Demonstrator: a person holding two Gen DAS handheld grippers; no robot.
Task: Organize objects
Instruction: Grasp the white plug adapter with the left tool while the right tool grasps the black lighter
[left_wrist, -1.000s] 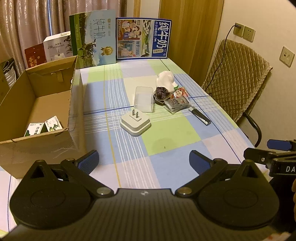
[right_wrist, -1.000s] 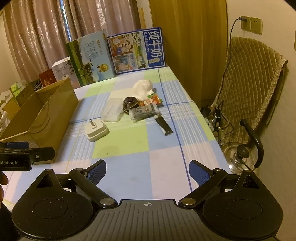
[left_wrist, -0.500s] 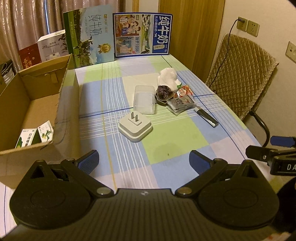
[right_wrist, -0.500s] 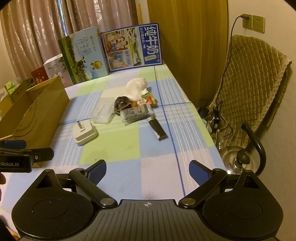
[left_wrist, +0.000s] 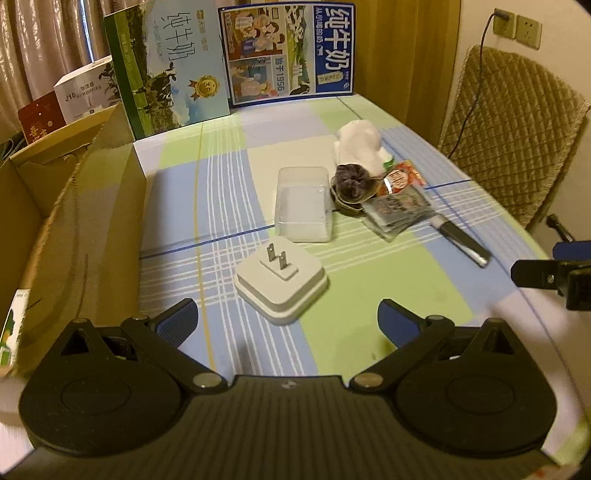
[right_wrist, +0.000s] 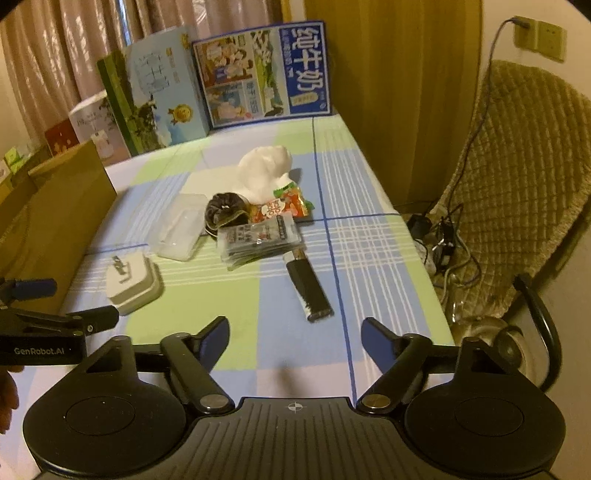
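A white plug adapter (left_wrist: 281, 281) lies prongs-up on the checked tablecloth, just ahead of my open left gripper (left_wrist: 288, 323). Behind it sit a clear plastic box (left_wrist: 303, 203), a dark hair tie (left_wrist: 351, 181), a white cloth (left_wrist: 360, 142), snack packets (left_wrist: 400, 208) and a black lighter (left_wrist: 463, 240). In the right wrist view my right gripper (right_wrist: 295, 338) is open, with the black lighter (right_wrist: 308, 286) ahead of it and the packets (right_wrist: 260, 238) and adapter (right_wrist: 129, 282) beyond. An open cardboard box (left_wrist: 55, 206) stands at the left.
Two milk cartons (left_wrist: 229, 61) stand upright at the table's far end, with smaller boxes (left_wrist: 85, 92) behind the cardboard box. A quilted chair (right_wrist: 517, 177) stands right of the table, with cables and a kettle (right_wrist: 491, 332) on the floor. A hand (right_wrist: 7, 398) shows at the left edge.
Both grippers have moved forward and lower toward the objects; the adapter and lighter sit closer now. The right gripper's jaws have narrowed a little. No object has moved.
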